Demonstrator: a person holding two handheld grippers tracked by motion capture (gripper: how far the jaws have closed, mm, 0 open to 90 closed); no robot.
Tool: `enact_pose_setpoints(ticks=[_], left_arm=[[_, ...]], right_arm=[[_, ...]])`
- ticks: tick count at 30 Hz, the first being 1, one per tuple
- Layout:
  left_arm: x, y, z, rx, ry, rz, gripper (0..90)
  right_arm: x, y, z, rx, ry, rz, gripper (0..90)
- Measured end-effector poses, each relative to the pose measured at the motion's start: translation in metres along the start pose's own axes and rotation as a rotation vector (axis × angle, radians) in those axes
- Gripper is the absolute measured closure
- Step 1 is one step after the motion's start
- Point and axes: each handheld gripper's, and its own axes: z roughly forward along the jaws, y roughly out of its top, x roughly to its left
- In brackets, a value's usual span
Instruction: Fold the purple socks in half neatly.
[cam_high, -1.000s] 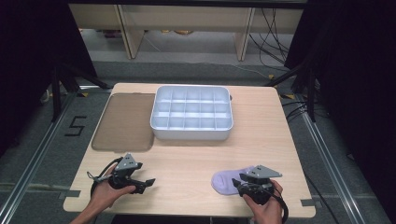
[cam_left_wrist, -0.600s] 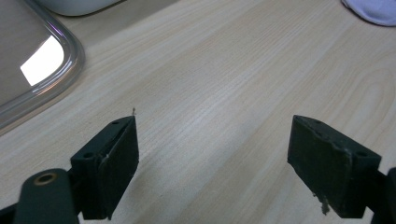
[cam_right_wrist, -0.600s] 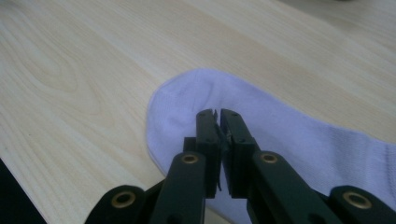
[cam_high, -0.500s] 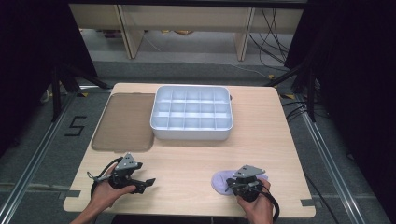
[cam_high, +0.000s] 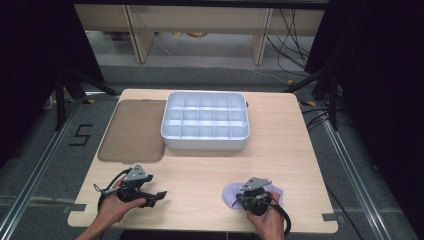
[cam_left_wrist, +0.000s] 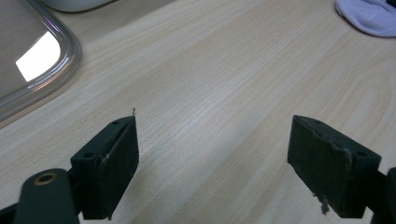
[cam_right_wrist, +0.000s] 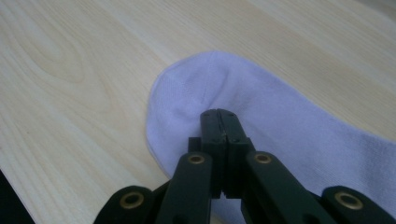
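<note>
A pale lilac sock (cam_high: 229, 192) (cam_right_wrist: 289, 121) lies flat near the table's front edge, right of centre. My right gripper (cam_high: 246, 198) (cam_right_wrist: 220, 114) rests on top of it near its rounded end. Its jaws are pressed together with the tips down in the fabric, which puckers in a small crease just ahead of them. My left gripper (cam_high: 156, 195) (cam_left_wrist: 212, 154) sits low over bare wood at the front left, jaws wide apart with nothing between them. From the left gripper view the sock (cam_left_wrist: 369, 16) is a white-lilac patch at the far top right.
A white tray (cam_high: 205, 143) divided into several compartments stands at the table's middle back. A brownish translucent lid (cam_high: 132, 131) (cam_left_wrist: 32, 60) lies flat to its left. Bare light wood stretches between the two grippers and to the tray's right.
My right gripper has slid left and slightly down onto the sock, and its jaws have come together. The left gripper has stayed put.
</note>
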Motion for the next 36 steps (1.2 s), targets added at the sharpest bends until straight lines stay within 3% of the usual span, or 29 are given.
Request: enact_pose_setpoints(ticks=[8, 9, 10, 12, 15, 17, 18, 20, 21, 23, 24, 27, 31, 34, 36], left_arm=[[-0.002, 0.000, 0.001, -0.009, -0.009, -0.016, 16.3], [-0.003, 0.000, 0.001, -0.007, -0.009, -0.032, 16.3], [-0.002, 0.000, 0.001, -0.005, -0.009, -0.017, 16.3], [-0.002, 0.000, 0.002, -0.010, -0.016, -0.024, 16.3], [-0.003, 0.000, 0.002, -0.015, -0.020, -0.034, 16.3], [-0.003, 0.000, 0.000, 0.012, -0.013, -0.014, 16.6], [-0.004, 0.000, 0.002, -0.010, -0.028, -0.044, 17.2], [-0.004, 0.000, 0.002, -0.006, -0.034, -0.042, 17.8], [-0.006, 0.000, 0.003, -0.015, -0.038, -0.063, 18.0], [-0.005, 0.000, 0.002, -0.006, -0.030, -0.045, 18.0], [-0.005, 0.000, 0.002, 0.006, -0.031, -0.027, 18.0], [-0.007, 0.000, 0.003, -0.010, -0.030, -0.042, 18.1], [-0.006, 0.001, 0.000, 0.023, -0.030, -0.003, 18.9], [-0.008, 0.001, 0.002, -0.004, -0.029, -0.028, 19.3], [-0.008, 0.001, 0.001, 0.004, -0.027, -0.021, 19.3]], right_arm=[[0.013, 0.013, 0.011, 0.004, 0.024, -0.031, 90.0], [0.016, 0.014, 0.013, 0.002, 0.023, -0.032, 90.0], [0.017, 0.016, 0.013, 0.013, 0.031, -0.038, 90.0], [0.020, 0.020, 0.017, 0.005, 0.040, -0.060, 90.0], [0.027, 0.026, 0.022, 0.002, 0.044, -0.057, 90.0], [0.031, 0.031, 0.026, 0.000, 0.052, -0.062, 90.0], [0.034, 0.033, 0.028, 0.000, 0.053, -0.058, 90.0], [0.035, 0.035, 0.030, -0.001, 0.059, -0.068, 90.0], [0.038, 0.037, 0.032, 0.000, 0.064, -0.062, 90.0], [0.043, 0.042, 0.036, -0.005, 0.067, -0.060, 90.0], [0.045, 0.046, 0.042, -0.022, 0.071, -0.089, 90.0], [0.051, 0.052, 0.047, -0.021, 0.082, -0.087, 90.0], [0.059, 0.059, 0.053, -0.024, 0.092, -0.068, 90.0], [0.063, 0.065, 0.057, -0.015, 0.099, -0.067, 90.0], [0.066, 0.067, 0.060, -0.021, 0.105, -0.077, 90.0]])
